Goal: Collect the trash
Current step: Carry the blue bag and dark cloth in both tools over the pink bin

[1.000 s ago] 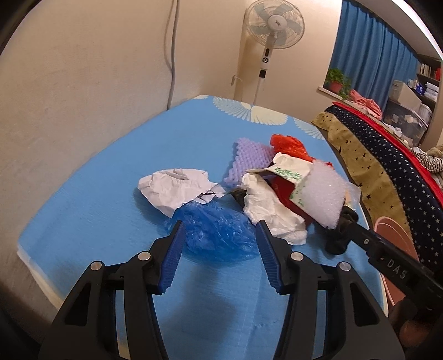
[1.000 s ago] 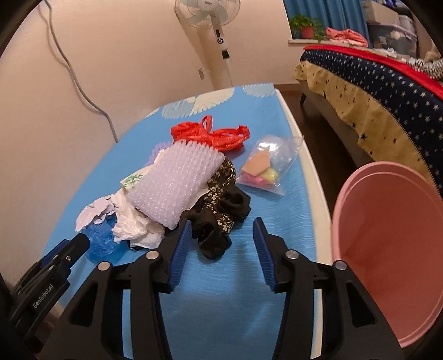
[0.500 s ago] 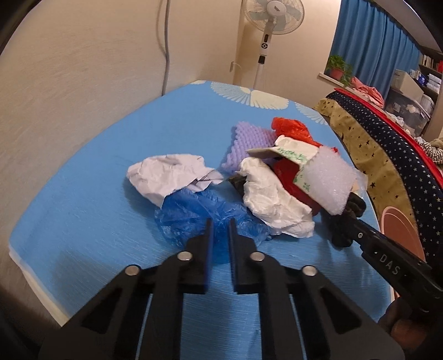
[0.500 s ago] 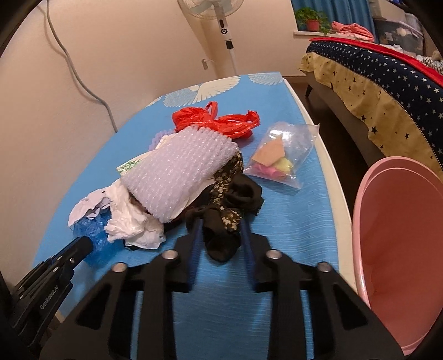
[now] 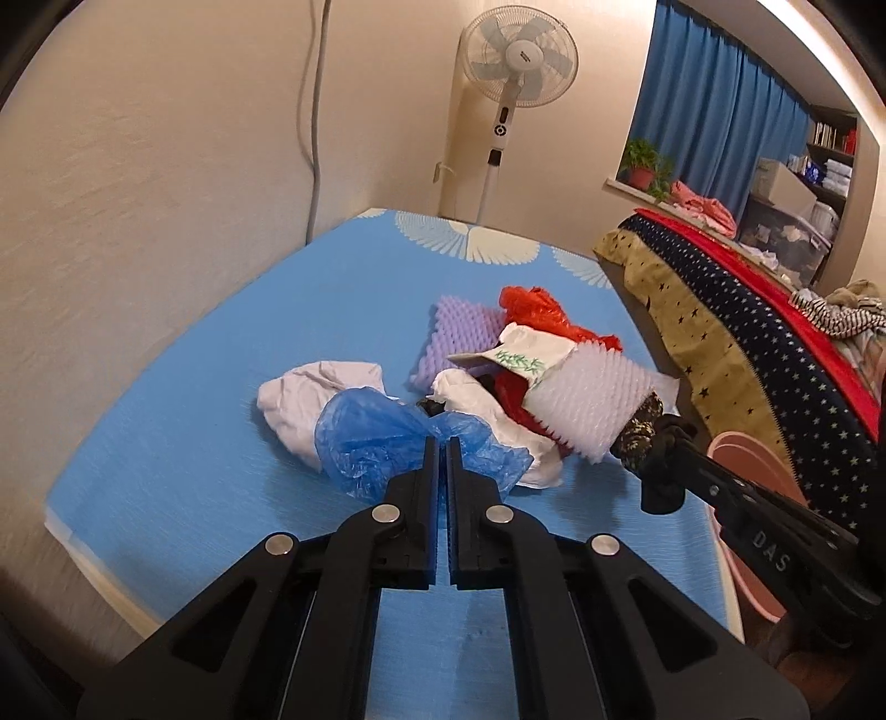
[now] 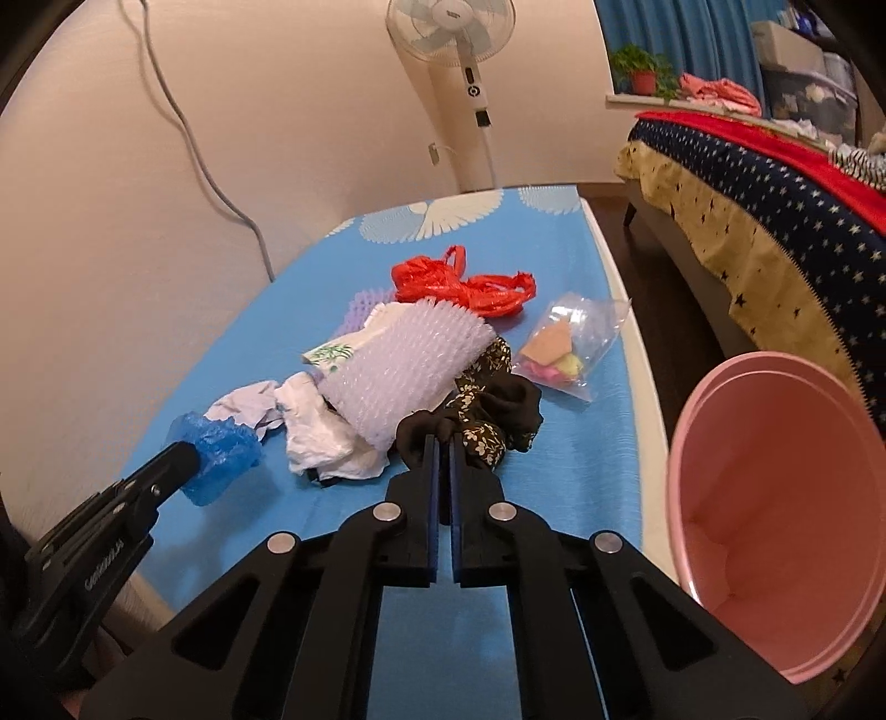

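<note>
Nearest the left wrist camera, the left gripper (image 5: 441,443) is pinching the crumpled blue plastic bag (image 5: 376,437), its jaws pressed almost together with only a sliver of blue film showing between them; how much of the bag is caught there is hard to make out. In the right wrist view the right gripper (image 6: 441,440) is likewise clamping the dark floral cloth (image 6: 482,415), the jaws nearly meeting, and the cloth's near edge is disappearing behind them.

Both pieces are lying at the near end of a trash pile on the blue mat (image 6: 565,454). Just beyond the blue bag, crumpled white paper (image 5: 310,387) is lying partly hidden under it, and a white bubble-wrap sheet (image 6: 410,365) is covering most of what sits beneath. Farther back, a purple foam piece (image 5: 459,332) is peeking out, largely covered, beside a red plastic bag (image 6: 459,282). A clear bag of scraps (image 6: 570,343) is resting apart to the right.

The pink bin (image 6: 775,498) is standing off the mat's right edge, its lower part cut off by the frame. A standing fan (image 6: 448,33) is rising at the far wall, its top cropped.
</note>
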Tool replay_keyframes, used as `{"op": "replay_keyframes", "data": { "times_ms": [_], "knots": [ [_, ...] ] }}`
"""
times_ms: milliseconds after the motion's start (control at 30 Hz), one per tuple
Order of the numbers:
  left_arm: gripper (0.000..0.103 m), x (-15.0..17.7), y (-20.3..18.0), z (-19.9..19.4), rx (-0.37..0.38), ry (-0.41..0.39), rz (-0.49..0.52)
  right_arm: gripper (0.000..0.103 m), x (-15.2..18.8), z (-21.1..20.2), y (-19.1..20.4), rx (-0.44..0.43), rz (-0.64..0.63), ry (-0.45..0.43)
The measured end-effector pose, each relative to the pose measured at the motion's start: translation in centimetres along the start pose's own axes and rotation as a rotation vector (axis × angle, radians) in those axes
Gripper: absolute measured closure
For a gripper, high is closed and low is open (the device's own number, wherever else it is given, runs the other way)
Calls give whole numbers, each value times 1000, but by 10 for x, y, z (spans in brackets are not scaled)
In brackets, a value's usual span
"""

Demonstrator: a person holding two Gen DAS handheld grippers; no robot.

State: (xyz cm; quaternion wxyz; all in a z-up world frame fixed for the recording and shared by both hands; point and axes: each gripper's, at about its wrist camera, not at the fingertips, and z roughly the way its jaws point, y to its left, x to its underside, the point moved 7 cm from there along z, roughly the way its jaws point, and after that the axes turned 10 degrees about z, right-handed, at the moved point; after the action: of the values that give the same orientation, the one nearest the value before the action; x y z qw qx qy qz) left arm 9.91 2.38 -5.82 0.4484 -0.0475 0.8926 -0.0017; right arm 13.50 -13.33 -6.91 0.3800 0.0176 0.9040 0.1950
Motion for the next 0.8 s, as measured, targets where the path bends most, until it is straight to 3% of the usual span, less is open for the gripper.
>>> {"op": "replay_keyframes", "data": {
  "times_ms": [800],
  "knots": [
    [101,-7,-20,-46,39,-80,80,100,-11,-89,-21,47,1,-116]
  ]
}}
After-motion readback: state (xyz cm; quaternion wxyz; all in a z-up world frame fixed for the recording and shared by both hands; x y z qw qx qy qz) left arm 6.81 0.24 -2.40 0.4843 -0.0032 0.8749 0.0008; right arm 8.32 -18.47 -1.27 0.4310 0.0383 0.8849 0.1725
